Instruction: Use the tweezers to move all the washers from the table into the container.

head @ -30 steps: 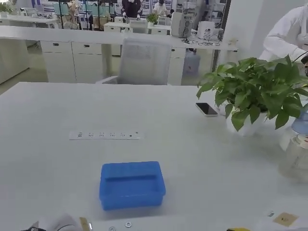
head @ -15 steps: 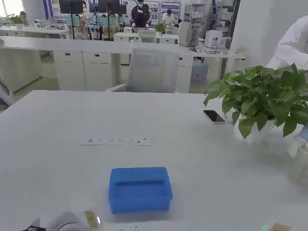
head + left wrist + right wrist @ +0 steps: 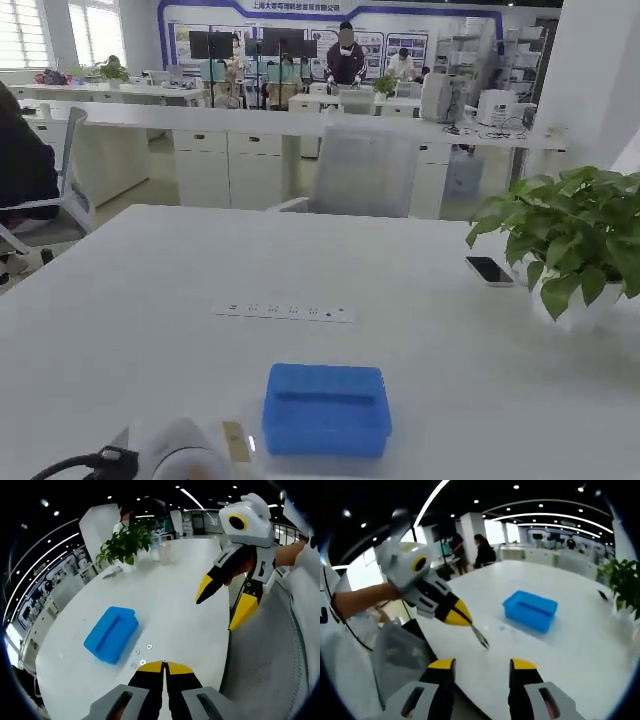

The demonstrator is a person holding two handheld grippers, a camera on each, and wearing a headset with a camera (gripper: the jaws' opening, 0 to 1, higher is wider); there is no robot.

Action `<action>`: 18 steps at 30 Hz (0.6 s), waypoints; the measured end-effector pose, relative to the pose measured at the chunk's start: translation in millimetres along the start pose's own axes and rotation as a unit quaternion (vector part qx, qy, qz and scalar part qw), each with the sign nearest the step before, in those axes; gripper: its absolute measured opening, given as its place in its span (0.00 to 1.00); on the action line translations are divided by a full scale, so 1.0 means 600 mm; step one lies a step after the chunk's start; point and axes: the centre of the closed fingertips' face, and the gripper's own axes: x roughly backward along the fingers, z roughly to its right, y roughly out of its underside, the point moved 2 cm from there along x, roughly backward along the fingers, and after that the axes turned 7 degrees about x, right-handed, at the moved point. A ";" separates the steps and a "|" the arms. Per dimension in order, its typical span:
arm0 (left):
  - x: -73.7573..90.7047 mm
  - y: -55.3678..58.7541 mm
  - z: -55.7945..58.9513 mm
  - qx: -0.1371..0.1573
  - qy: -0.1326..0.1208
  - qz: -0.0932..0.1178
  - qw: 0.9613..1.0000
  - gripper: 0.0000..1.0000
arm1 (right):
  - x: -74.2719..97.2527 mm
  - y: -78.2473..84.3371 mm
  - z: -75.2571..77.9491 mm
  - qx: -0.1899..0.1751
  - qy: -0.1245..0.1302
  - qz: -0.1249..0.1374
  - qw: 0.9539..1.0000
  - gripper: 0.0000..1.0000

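Four small silver ring washers (image 3: 150,646) lie loose on the white table (image 3: 175,595), in a scatter just beside one long side of the container (image 3: 111,634) and near the table's front edge. They are flat and well apart from each other. The container is a low, rectangular, bright blue plastic tray with an open top; its inside shows plain blue. It sits near the front of the table, well apart from a leafy plant (image 3: 575,240) and a phone (image 3: 490,270) at the far side.

The left gripper (image 3: 162,666) has its yellow-tipped jaws pressed together on the handle end of thin metal tweezers (image 3: 480,636). The tweezers point down toward the table near the washers, their two tips close together; whether they touch the table or a washer cannot be told. The right gripper (image 3: 481,665) hangs beside the table edge with its jaws spread wide, gripping nothing
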 end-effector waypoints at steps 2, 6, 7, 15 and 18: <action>0.003 -0.003 0.009 -0.011 0.019 -0.002 1.000 0.00 | -0.014 -0.004 -0.007 0.016 -0.027 0.000 1.000 0.32; 0.012 -0.005 0.017 -0.040 0.042 -0.011 0.998 0.00 | -0.067 -0.003 -0.004 0.126 -0.036 -0.044 0.990 0.32; 0.013 -0.005 0.018 -0.044 0.047 -0.012 0.998 0.00 | -0.079 -0.003 -0.004 0.140 -0.038 -0.050 0.988 0.30; 0.014 -0.015 0.022 -0.075 0.069 -0.019 0.995 0.00 | -0.144 -0.014 -0.009 0.215 -0.069 -0.072 0.971 0.21; 0.015 -0.023 0.023 -0.079 0.071 -0.013 0.994 0.00 | -0.149 -0.016 -0.015 0.214 -0.089 -0.071 0.970 0.18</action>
